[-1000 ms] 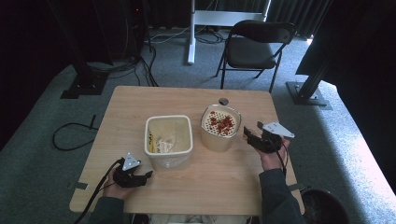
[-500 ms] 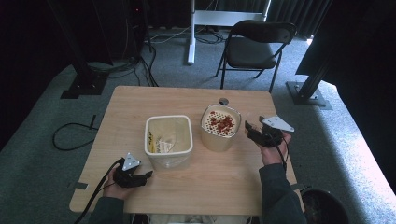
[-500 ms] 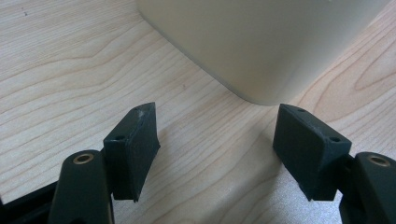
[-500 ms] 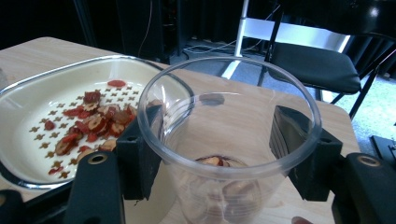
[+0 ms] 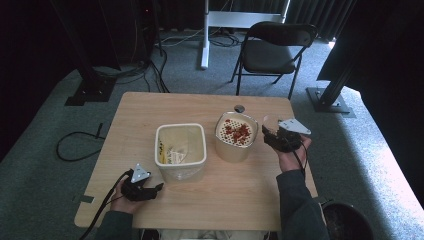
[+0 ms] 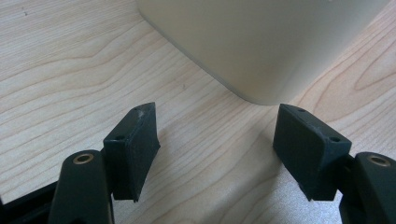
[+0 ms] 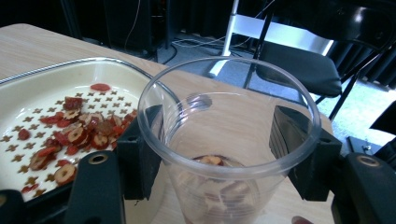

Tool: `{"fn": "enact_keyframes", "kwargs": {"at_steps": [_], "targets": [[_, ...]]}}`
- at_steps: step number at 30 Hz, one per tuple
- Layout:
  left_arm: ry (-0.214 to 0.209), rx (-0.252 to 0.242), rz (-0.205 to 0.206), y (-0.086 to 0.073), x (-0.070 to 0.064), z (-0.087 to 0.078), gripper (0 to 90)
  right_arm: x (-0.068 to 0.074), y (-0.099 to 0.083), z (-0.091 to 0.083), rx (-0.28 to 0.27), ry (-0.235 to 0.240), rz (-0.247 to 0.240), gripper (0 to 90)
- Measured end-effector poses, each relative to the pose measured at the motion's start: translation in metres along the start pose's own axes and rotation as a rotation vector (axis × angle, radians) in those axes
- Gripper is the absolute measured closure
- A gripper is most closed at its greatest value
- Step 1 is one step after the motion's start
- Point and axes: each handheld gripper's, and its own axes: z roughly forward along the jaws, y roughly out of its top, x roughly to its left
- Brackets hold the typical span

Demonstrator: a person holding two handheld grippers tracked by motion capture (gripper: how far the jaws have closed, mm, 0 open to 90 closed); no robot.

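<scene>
Cup [image 7: 229,154], thin and clear, is held by the right gripper [image 7: 219,154] beside the strainer [image 7: 56,93], so a harder squeeze may crack it; the left gripper [image 6: 215,144] is open.

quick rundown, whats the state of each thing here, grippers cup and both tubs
left gripper: open, empty, low at the square tub's near corner
right gripper: shut on the clear cup
clear cup: upright, a few dried slices inside
round tub: uncovered, red dried slices on its perforated insert
square tub: uncovered, pale pieces inside
</scene>
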Motion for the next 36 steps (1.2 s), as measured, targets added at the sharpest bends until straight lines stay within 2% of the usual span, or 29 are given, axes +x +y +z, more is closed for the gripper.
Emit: {"fn": "enact_keyframes", "kwargs": {"at_steps": [12,26,36], "targets": [[0.0,0.0,0.0,0.0,0.0,0.0,31.5,0.004,0.018,0.005,0.021,-0.063,-0.09,35.4],[0.0,0.0,0.001,0.0,0.0,0.0,31.5,0.007,0.033,0.007,0.04,-0.11,-0.182,35.5],[-0.001,-0.001,0.0,0.0,0.0,0.0,31.5,0.016,0.04,0.009,0.055,-0.134,-0.285,35.5]]}}
